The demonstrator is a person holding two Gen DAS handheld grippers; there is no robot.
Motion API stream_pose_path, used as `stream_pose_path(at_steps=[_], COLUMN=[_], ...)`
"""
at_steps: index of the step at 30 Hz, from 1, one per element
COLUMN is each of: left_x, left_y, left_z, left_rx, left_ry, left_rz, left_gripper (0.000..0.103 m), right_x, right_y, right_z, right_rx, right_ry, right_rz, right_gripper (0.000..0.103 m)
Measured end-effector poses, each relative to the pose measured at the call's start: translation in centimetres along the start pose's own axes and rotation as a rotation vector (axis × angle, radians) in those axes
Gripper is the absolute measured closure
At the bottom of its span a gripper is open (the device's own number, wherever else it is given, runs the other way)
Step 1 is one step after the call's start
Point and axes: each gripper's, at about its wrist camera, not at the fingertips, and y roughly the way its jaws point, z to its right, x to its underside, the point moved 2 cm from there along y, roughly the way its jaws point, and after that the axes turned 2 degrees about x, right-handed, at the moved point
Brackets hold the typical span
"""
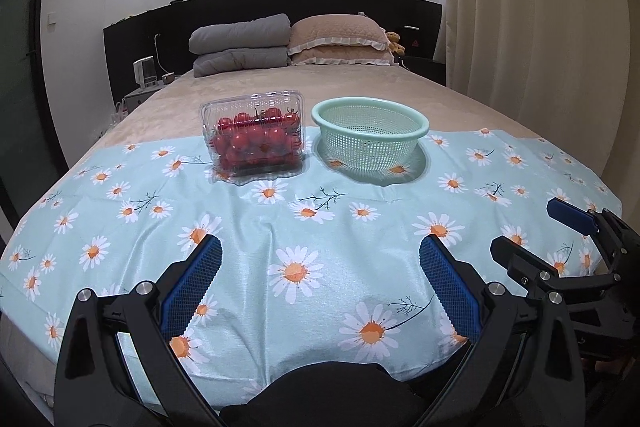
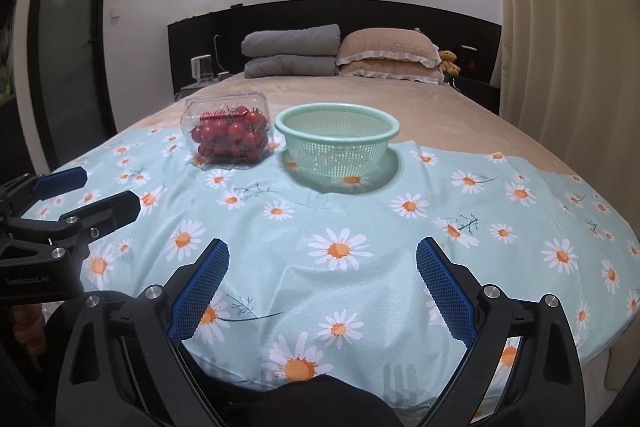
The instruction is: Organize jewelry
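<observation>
Beige plush bedding covers a bed [image 1: 360, 83] that runs back to a dark headboard, and a glossy pale-blue cloth [image 1: 320, 227] printed with white and orange daisies lies over its near end. Only the right wrist view takes in the frosted glass door [image 2: 68, 39] at the far left; the left wrist view shows the white kettle-like appliance [image 1: 144, 73] on the bedside stand more clearly, though it is too small to be sure what it is. Folded grey quilts [image 1: 240, 45] and two frilled tan pillows [image 1: 340, 41] are stacked at the head, with a small teddy bear [image 2: 449, 61] beside them.

On the cloth stands a clear, ribbed plastic clamshell box [image 1: 253, 137], lid closed, filled with red cherry tomatoes [image 1: 256, 143]. Just to its right, apart from it, sits a round mint-green plastic colander [image 1: 370, 135] with a perforated wall and a rolled rim, holding nothing. No jewelry can be made out in either view.

The left gripper [image 1: 320, 291] hovers over the near edge of the cloth, its black arms spread and blue textured pads wide apart, grasping nothing. The right gripper [image 2: 322, 291] is likewise spread wide and holds nothing. Each appears at the edge of the other's view.
</observation>
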Motion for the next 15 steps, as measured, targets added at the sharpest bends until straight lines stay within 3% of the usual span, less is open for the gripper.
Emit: stream_pose_path(at_steps=[15], left_x=[0.96], left_y=[0.65], left_z=[-0.96], left_rx=[-0.029], left_ry=[-0.050], left_rz=[-0.036], left_gripper=[0.006], right_x=[0.83], right_y=[0.57], right_z=[0.76], right_rx=[0.000], right_ry=[0.027], right_rz=[-0.032], right_gripper=[0.012])
